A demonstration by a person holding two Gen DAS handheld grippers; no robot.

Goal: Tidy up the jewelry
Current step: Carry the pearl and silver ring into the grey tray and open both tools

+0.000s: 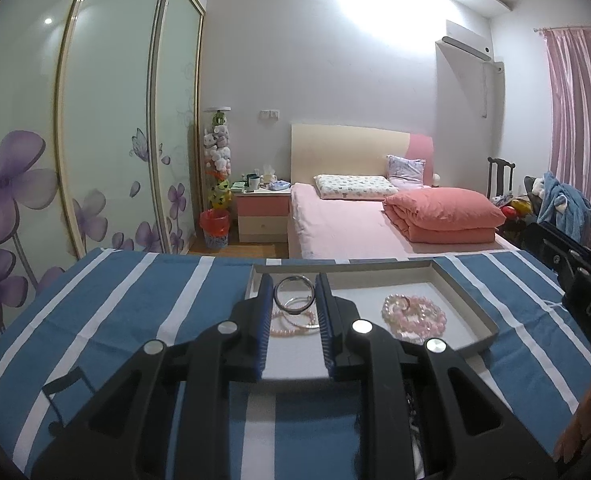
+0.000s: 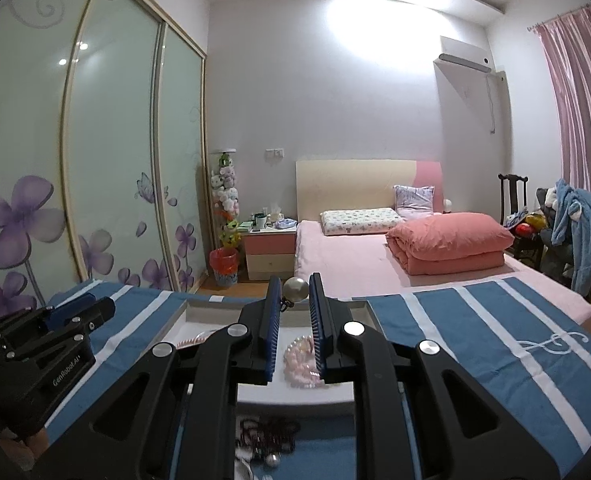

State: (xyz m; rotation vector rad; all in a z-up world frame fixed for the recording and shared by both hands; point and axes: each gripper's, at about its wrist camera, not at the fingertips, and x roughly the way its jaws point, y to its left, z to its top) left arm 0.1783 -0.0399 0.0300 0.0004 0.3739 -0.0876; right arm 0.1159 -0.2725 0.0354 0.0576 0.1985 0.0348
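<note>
A shallow white tray (image 1: 471, 308) lies on a blue-and-white striped cloth. My left gripper (image 1: 294, 282) is shut on a silver bangle (image 1: 294, 295) held upright over the tray's left part. Thin pink and silver bracelets (image 1: 295, 326) lie under it. A pile of pink bead bracelets (image 1: 413, 314) lies in the tray's right part. My right gripper (image 2: 295, 282) is shut on a large pearl bead (image 2: 295, 290) with a small dangling piece, above the tray (image 2: 199, 304). The pink beads (image 2: 301, 364) show below it. Loose jewelry (image 2: 267, 440) lies on the cloth near me.
The striped cloth (image 1: 135, 300) covers the work surface. Beyond are a pink bed (image 1: 347, 224), a nightstand (image 1: 261, 212), a red bin (image 1: 214, 228) and sliding wardrobe doors (image 1: 95, 140). The right gripper's body (image 1: 575, 276) shows at the right of the left wrist view.
</note>
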